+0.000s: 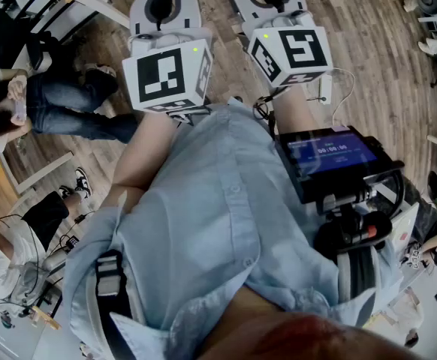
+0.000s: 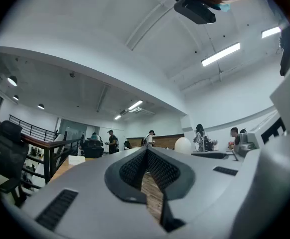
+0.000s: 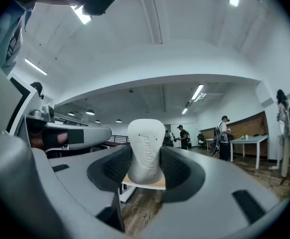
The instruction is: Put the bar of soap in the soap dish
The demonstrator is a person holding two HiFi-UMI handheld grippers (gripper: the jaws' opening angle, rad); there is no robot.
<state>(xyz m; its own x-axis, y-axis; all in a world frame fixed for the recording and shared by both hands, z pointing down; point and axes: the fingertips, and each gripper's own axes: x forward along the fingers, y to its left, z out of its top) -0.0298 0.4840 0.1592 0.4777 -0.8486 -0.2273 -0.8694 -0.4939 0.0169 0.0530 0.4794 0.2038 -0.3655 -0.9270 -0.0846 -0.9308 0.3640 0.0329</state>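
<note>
A white bar of soap stands on its edge between the dark pads of my right gripper, which is shut on it and held level in the air. My left gripper is shut with nothing in it; its pads meet at the tip. In the head view both grippers reach forward over a wooden floor, side by side, with the left marker cube and the right marker cube showing and the jaw tips cut off at the top edge. No soap dish is in any view.
A light blue shirt fills the middle of the head view, with a blue-screened device at the waist. One person sits at the left. Ahead are standing people, a table and a railing.
</note>
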